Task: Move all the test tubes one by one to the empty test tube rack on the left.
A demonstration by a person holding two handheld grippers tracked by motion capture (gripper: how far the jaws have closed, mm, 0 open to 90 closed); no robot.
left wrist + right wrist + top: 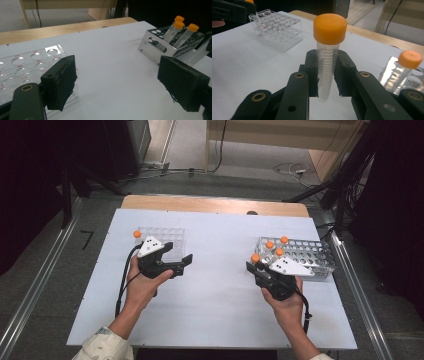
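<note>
My right gripper (327, 75) is shut on a clear graduated tube (327, 62) with an orange cap, held upright above the white table top. In the high view this tube (255, 258) stands at the tips of the right gripper (252, 266), just left of the metal rack (320, 262). Three orange-capped tubes (278, 245) stand in that rack. My left gripper (183, 264) is open and holds nothing, just in front of the clear plastic rack (172, 236). Its pads (62, 82) stand wide apart over the bare table. One orange-capped tube (137, 234) stands at the clear rack's far left corner.
A white sheet (215, 305) covers the table, with a wooden edge (215, 204) at the back. The clear rack (25, 65) sits left of my left jaws and the metal rack (155, 46) to their far right. Cables and dark stands surround the table.
</note>
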